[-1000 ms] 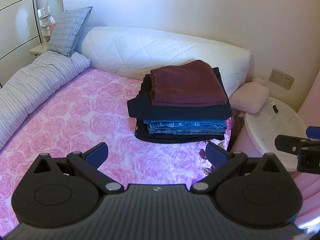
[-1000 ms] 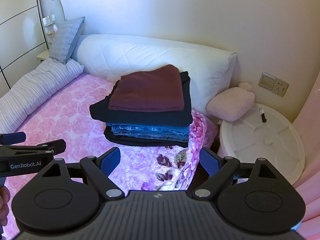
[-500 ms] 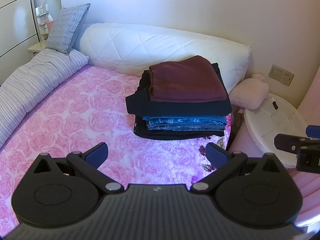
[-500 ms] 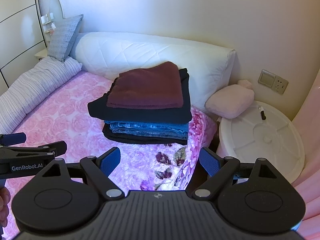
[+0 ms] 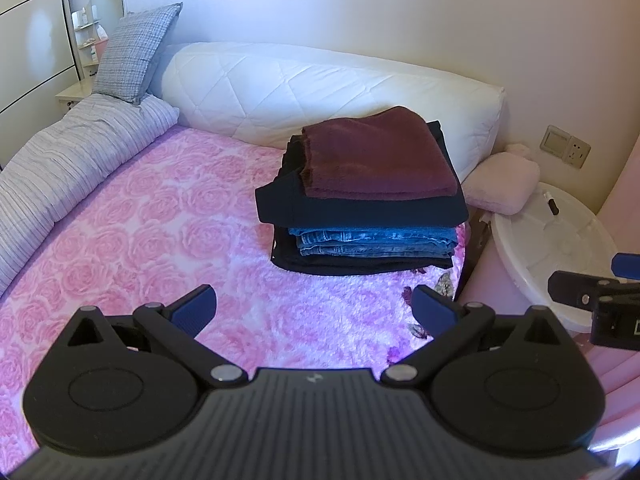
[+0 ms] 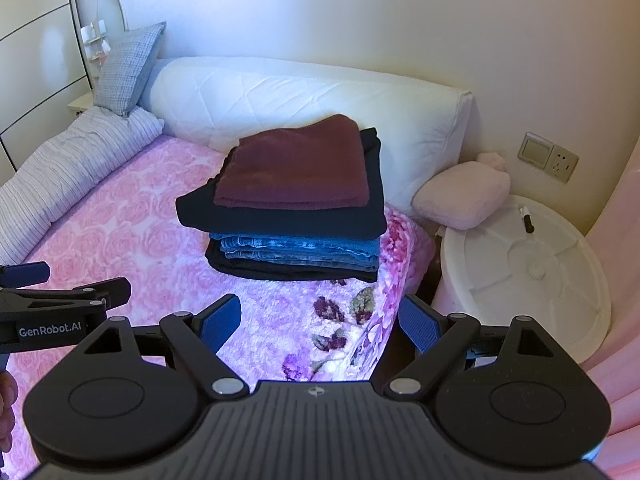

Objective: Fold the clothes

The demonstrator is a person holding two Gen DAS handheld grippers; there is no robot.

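Left wrist view: the left gripper [image 5: 314, 306] is held above the pink rose-patterned blanket [image 5: 132, 240], its blue-padded fingers spread wide apart with nothing between them. A stack of folded clothes [image 5: 366, 200] is seen beyond the gripper on the blanket, against the white quilted bolster [image 5: 320, 88]; a maroon garment [image 5: 376, 160] is laid on top, a navy garment [image 5: 360, 210] under it, folded jeans [image 5: 376, 242] beneath that, and a black item [image 5: 340, 266] at the bottom. A pale pink cushion [image 5: 500, 188] and a white round lid [image 5: 556, 248] are placed to the right of the stack; a grey striped duvet [image 5: 68, 160] and grey checked pillow [image 5: 134, 54] lie well to its left. The right gripper [image 5: 592, 296] is partly visible at the right edge. Right wrist view: the right gripper [image 6: 320, 318] is likewise held with its fingers wide apart and empty, over the blanket's edge [image 6: 280, 320]. The same stack [image 6: 296, 208] is seen ahead, with the cushion [image 6: 460, 194] and lid [image 6: 532, 272] to its right. The left gripper [image 6: 60, 300] is seen at the left edge, near the stack's level.
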